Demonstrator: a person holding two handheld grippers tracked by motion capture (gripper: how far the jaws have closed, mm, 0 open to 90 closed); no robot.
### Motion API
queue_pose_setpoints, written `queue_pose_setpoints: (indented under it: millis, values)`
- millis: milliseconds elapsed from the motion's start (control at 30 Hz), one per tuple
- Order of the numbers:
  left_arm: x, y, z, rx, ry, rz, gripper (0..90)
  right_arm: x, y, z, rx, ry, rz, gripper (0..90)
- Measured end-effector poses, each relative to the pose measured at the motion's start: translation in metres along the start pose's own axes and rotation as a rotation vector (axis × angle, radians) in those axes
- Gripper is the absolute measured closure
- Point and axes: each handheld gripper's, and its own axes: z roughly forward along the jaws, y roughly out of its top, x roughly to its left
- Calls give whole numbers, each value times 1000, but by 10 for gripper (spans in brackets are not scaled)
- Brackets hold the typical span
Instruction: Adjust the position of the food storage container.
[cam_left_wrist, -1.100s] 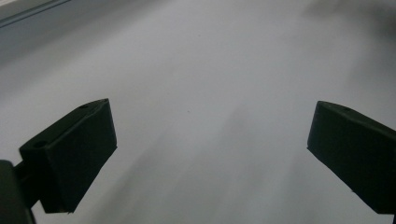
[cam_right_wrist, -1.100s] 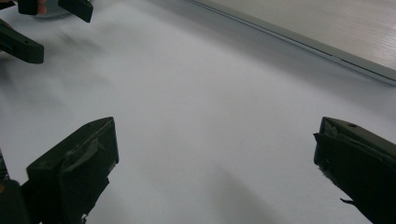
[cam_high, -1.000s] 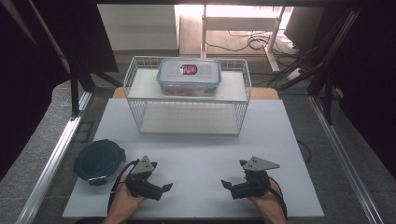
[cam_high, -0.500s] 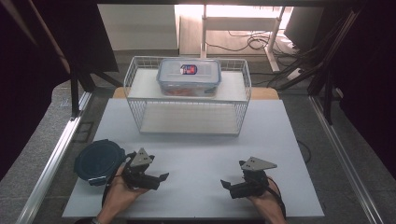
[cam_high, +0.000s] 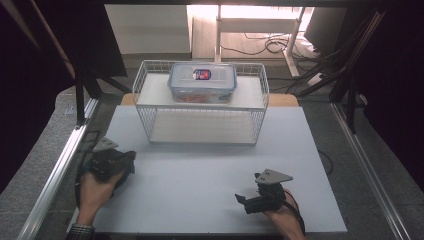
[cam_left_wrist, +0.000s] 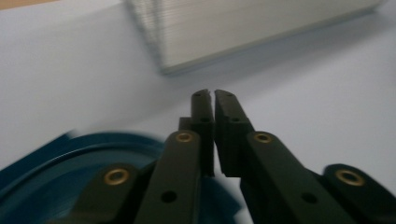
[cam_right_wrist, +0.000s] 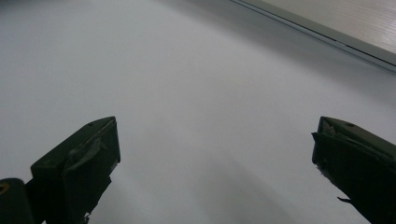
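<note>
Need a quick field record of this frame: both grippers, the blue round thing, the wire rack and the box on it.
left gripper: jaws have just closed, nothing visible between the tips; over the blue round object
blue round object: flat on the table's left edge, under the left gripper; blurred
right gripper: jaws wide open, nothing between them, bare white tabletop below
wire rack: white, at the table's far side
lidded container: clear plastic, lid on, on top of the rack
table: white surface

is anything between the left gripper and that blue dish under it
Nothing visible. The left gripper hangs right over the blue dish, jaws shut with nothing between them. Whether it touches the dish, I cannot tell.
</note>
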Motion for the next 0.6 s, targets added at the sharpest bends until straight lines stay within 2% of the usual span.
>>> queue_pose_setpoints:
  millis: [167,200,233,267,300,333,467,600]
  values:
    - [42,-14,-15,-29,92,-91,895,1,0,1,9,-3,-11,10]
    - [42,-14,-15,-29,92,-91,895,1,0,1,9,-3,-11,10]
    - [58,-22,-21,-39,132,-129,895,1,0,2,11,-4,-12,10]
    - [58,-22,-21,-39,132,-129,895,1,0,2,11,-4,-12,10]
    - [72,-31,-26,-54,168,-176,895,1,0,2,16,-6,-12,10]
    - [78,-35,-29,-56,184,-192,895,1,-1,2,17,-7,-12,10]
    - [91,-47,-29,-27,223,-233,895,1,-1,3,24,-11,-13,10]
    - [94,-52,-23,5,228,-246,897,1,-1,3,35,-13,-17,11]
